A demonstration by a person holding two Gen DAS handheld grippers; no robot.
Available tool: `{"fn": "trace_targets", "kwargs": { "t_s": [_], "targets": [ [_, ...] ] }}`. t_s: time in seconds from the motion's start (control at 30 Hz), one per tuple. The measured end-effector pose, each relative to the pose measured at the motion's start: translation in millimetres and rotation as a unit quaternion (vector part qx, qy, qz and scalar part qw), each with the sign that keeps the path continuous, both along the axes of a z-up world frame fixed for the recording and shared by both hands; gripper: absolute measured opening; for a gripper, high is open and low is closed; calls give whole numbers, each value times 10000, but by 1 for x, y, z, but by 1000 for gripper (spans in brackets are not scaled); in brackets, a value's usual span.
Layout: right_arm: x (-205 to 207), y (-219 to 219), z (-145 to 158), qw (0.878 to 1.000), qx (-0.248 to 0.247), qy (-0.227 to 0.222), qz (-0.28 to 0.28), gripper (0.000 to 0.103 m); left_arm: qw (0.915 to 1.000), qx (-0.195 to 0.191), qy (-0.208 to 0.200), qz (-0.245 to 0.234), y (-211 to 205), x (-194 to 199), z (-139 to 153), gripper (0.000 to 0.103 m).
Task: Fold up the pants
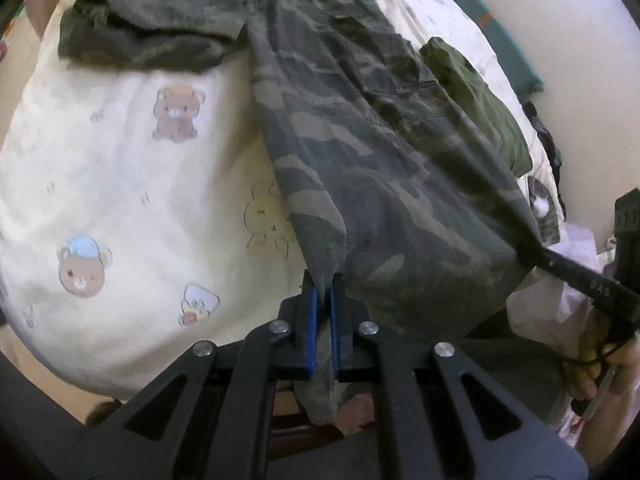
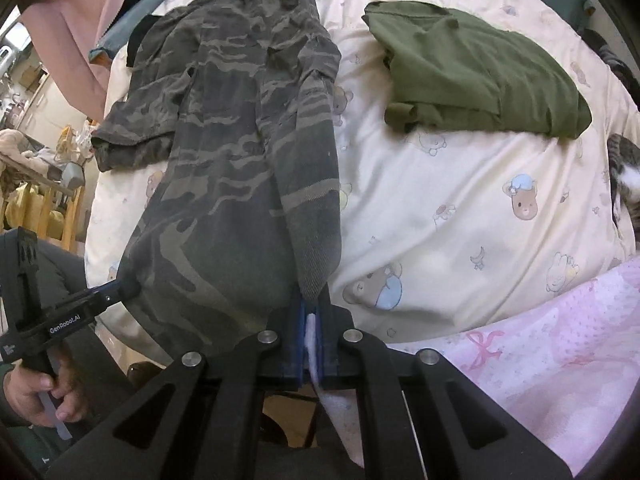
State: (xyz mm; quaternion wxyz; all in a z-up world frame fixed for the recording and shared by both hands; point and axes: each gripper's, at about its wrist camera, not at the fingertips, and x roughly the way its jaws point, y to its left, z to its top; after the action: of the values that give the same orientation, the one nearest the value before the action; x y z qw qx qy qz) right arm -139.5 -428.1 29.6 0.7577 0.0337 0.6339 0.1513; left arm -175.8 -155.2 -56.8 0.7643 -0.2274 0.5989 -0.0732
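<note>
Pants (image 2: pixel 224 128) in camouflage lie on the bedcover (image 2: pixel 440 200), both grippers' fingers (image 1: pixel 314 320) clamped on their hems.

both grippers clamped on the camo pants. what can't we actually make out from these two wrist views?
- Pants waistband: right wrist view, far end partly tucked under dark clothing; left wrist view, cut off by the top edge.
- Pants hem: left gripper and right gripper are shut on it; the linkages hide what hangs below.
- Green garment: left wrist view, mostly behind the lifted pants.
- Cat: cut off by the frame edge in both views.
</note>
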Motion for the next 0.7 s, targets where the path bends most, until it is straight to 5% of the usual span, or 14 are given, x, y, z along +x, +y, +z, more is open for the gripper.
{"fn": "trace_targets", "kwargs": {
  "t_s": [0.33, 0.7],
  "targets": [
    [44, -5, 36, 9899, 1280, -407, -459, 4, 9963, -357, -746, 247, 35, 36, 55, 3],
    [137, 23, 66, 9831, 1510, -907, -499, 4, 9933, -338, -1064, 313, 60, 130, 100, 3]
  ]
}}
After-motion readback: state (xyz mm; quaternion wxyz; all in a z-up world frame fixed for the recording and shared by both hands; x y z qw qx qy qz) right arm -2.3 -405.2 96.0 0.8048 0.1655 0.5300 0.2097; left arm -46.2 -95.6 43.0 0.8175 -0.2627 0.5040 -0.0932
